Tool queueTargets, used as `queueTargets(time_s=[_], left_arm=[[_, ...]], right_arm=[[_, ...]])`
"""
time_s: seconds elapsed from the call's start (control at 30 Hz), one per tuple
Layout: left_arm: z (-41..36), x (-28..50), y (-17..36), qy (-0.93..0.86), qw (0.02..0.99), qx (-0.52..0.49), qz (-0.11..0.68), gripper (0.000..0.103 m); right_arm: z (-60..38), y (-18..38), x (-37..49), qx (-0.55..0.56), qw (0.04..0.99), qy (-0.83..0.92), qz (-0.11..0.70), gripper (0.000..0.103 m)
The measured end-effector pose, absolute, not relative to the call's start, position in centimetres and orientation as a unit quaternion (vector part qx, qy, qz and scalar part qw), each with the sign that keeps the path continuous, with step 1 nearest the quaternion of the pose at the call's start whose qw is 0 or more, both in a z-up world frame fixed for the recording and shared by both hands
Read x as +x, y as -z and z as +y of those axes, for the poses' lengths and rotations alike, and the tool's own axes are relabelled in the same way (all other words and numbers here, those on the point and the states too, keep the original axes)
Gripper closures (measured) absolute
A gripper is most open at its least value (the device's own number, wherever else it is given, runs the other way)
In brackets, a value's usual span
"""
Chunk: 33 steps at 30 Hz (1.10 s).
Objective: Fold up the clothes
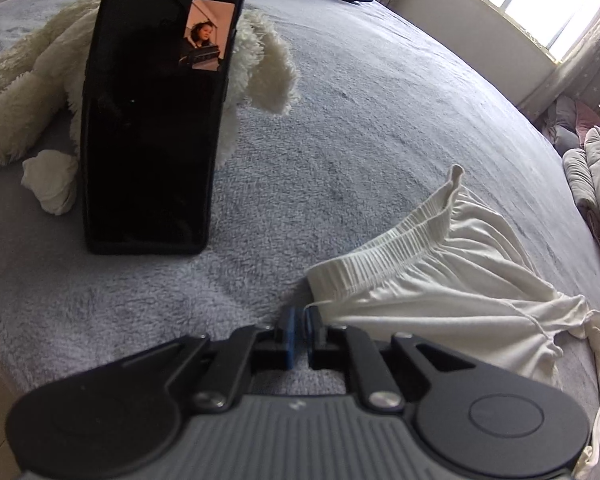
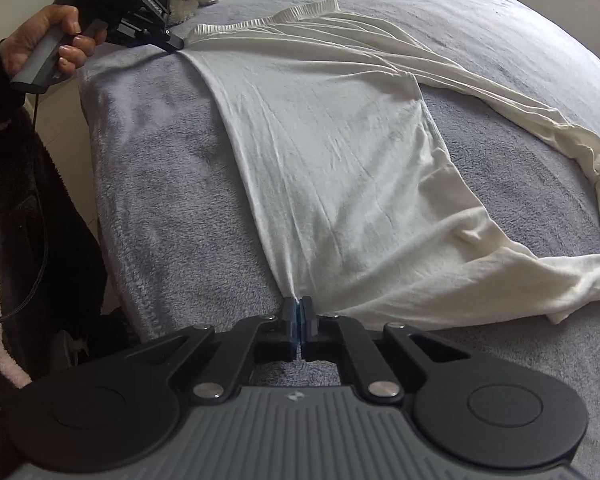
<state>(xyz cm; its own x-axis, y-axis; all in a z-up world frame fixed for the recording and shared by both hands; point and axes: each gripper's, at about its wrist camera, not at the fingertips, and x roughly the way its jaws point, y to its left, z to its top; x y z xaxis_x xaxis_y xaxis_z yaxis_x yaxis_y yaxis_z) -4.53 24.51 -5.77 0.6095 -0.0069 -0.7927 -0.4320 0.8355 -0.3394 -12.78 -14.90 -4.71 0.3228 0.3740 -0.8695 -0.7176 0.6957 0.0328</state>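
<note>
Soft white cloth trousers [image 2: 332,152] on a fuzzy grey fleece blanket [image 2: 172,200]

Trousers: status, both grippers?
Right gripper shut on trousers hem. Left gripper at waistband corner, grip unclear. Phone, plush clear of trousers.

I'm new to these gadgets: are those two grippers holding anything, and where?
The right gripper pinches the white trousers at the near corner of a leg. The left gripper sits at the waistband corner; whether it grips is unclear.
</note>
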Motion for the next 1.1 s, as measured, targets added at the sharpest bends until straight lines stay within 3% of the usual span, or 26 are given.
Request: queueTargets(time_s=[0.03,0.1,0.2,0.3,0.5,0.8,1.1], left_arm=[[24.5,-4.6,5.6,-0.123,0.859,-0.257,0.426,0.086],[24.6,-4.9,5.3,-0.126,0.858,-0.255,0.427,0.069],[24.3,-5.5,4.2,-0.137,0.859,-0.246,0.428,0.058],[23.6,-5.6,2.7,-0.132,0.864,-0.24,0.422,0.052],[21.3,-2.8,-0.2,-0.106,0.884,-0.221,0.399,0.042],[19.9,7.3,2.2,-0.017,0.902,-0.215,0.375,0.042],[20.7,12.8,5.1,0.006,0.901,-0.218,0.374,0.047]], right_arm=[[-14.9,4.5,-12.7,-0.183,0.793,-0.343,0.47,0.1],[-15.0,3.8,-12.6,-0.178,0.796,-0.339,0.469,0.097],[-15.8,2.1,-12.3,-0.169,0.807,-0.337,0.455,0.086],[-16.7,0.0,-11.2,-0.162,0.824,-0.327,0.433,0.08],[-17.6,-2.7,-6.6,-0.125,0.857,-0.306,0.397,0.079],[-14.1,-2.9,4.0,-0.056,0.878,-0.29,0.377,0.079],[-8.6,0.7,14.6,-0.051,0.865,-0.285,0.41,0.079]])
